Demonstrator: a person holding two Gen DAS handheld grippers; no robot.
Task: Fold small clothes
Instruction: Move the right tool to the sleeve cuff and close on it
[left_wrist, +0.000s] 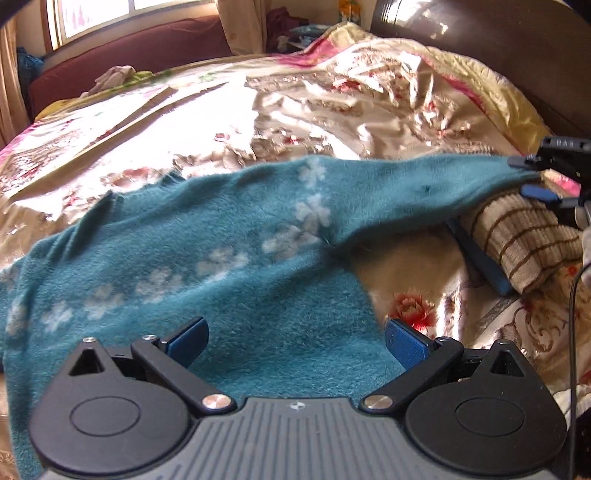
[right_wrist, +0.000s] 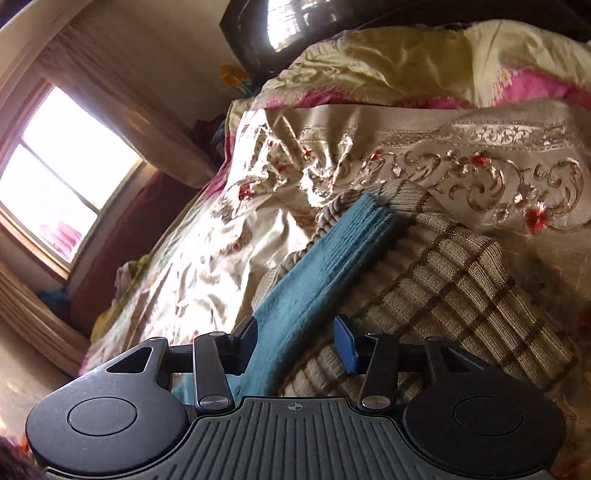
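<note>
A window (left_wrist: 107, 14) glows at the far left of the room, with a dark red sofa (left_wrist: 122, 48) under it running along the bed's far edge. A small heap of pale clothes (left_wrist: 112, 75) lies at the bed's far left corner. The bed itself is covered by a shiny cream bedspread (left_wrist: 229, 122) embroidered with red flowers, rumpled toward the dark wooden headboard (left_wrist: 480, 40) at the right.

Spread across the near part of the bedspread is the teal sweater (left_wrist: 207, 266), fuzzy, with a curved row of white flowers. The left gripper (left_wrist: 293, 341) hovers over its body, jaws spread wide and holding nothing. One teal sleeve (left_wrist: 424, 184) stretches rightward, lifted off the covers, toward the right gripper (left_wrist: 532, 181), whose blue pads stand apart on either side of the sleeve's end; whether they touch the fabric is unclear.

In the right wrist view the sleeve (right_wrist: 317, 273) passes between the parted fingers of the right gripper (right_wrist: 295, 339), draped over a folded beige striped knit (right_wrist: 454, 280) lying near the bed's right edge.
</note>
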